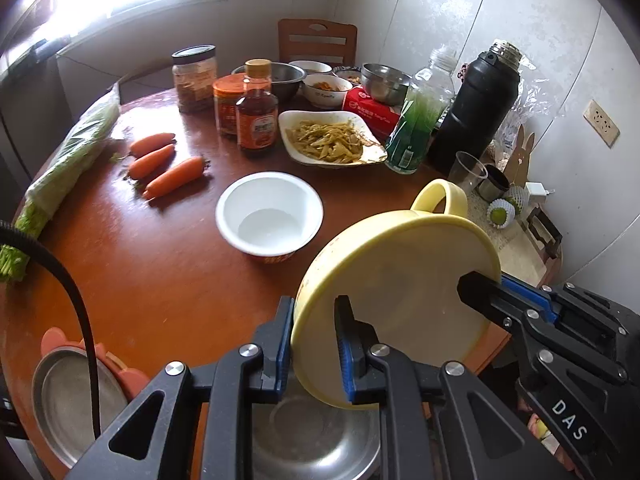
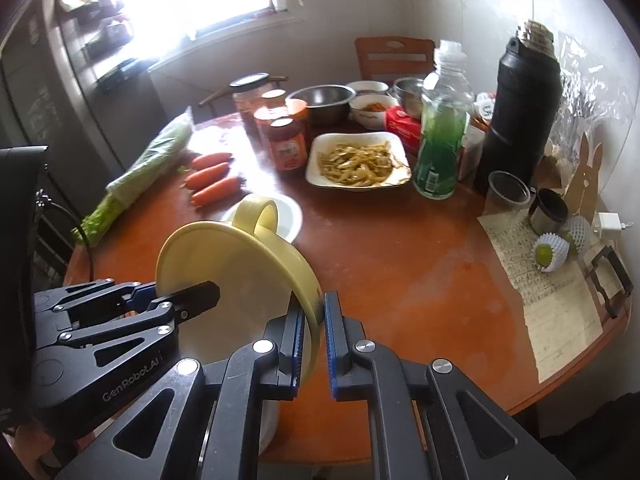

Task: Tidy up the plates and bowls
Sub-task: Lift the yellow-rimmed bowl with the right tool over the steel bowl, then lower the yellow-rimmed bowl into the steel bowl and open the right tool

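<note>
A yellow bowl [image 1: 400, 288] with a loop handle hangs tilted above the near edge of the round wooden table [image 1: 160, 272]. My left gripper [image 1: 314, 308] is shut on its near rim, one finger outside the wall and one inside. My right gripper [image 1: 492, 286] grips the rim on the right. In the right wrist view the yellow bowl [image 2: 232, 280] sits between the right gripper's [image 2: 316, 300] pads, and the left gripper [image 2: 184, 288] clamps the rim at the left. A steel bowl [image 1: 312, 440] lies directly below. A white paper bowl [image 1: 269, 216] stands just beyond.
A steel plate [image 1: 68, 392] sits at the near left edge. A plate of food [image 1: 328, 138], jars, a sauce bottle [image 1: 256, 112], a green bottle [image 1: 420, 120], a black flask [image 1: 476, 108] and steel bowls [image 1: 386, 82] crowd the far side. Carrots [image 1: 160, 160] and greens [image 1: 68, 160] lie left.
</note>
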Available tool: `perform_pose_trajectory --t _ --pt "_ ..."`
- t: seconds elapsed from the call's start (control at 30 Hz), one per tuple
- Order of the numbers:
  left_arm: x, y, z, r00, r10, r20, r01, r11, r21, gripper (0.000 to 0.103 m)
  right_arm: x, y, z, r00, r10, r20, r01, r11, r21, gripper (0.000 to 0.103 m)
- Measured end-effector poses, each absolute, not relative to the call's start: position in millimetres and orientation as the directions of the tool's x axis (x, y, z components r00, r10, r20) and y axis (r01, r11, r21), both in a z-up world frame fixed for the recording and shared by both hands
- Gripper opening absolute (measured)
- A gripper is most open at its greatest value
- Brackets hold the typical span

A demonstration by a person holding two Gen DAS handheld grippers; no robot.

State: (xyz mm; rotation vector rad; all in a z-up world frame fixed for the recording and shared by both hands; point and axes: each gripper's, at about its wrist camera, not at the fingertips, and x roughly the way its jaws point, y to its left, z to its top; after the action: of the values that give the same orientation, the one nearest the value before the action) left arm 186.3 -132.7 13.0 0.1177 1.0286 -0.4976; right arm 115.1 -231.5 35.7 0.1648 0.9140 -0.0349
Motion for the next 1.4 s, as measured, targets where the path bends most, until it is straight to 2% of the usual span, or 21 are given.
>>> perform_pose_trajectory --t 0.5,1.23,1.4 --pt "138 -78 -12 0.413 -0.299 -0.860 0.410 0.905 -0.118 0.020 74 -179 -15 0.513 0.121 -0.850 0.047 0.985 0.169 0.011" --pt "152 -66 -57 0.359 -0.295 -0.885 0.367 0.917 -0.157 0.020 98 -171 -55 0.427 0.102 -0.898 0.046 0.990 0.134 0.012" --pt "156 -61 -67 0.352 -0.316 -0.881 0.355 0.916 -0.187 0.021 103 -170 -61 0.411 0.114 -0.905 0.045 0.988 0.145 0.017"
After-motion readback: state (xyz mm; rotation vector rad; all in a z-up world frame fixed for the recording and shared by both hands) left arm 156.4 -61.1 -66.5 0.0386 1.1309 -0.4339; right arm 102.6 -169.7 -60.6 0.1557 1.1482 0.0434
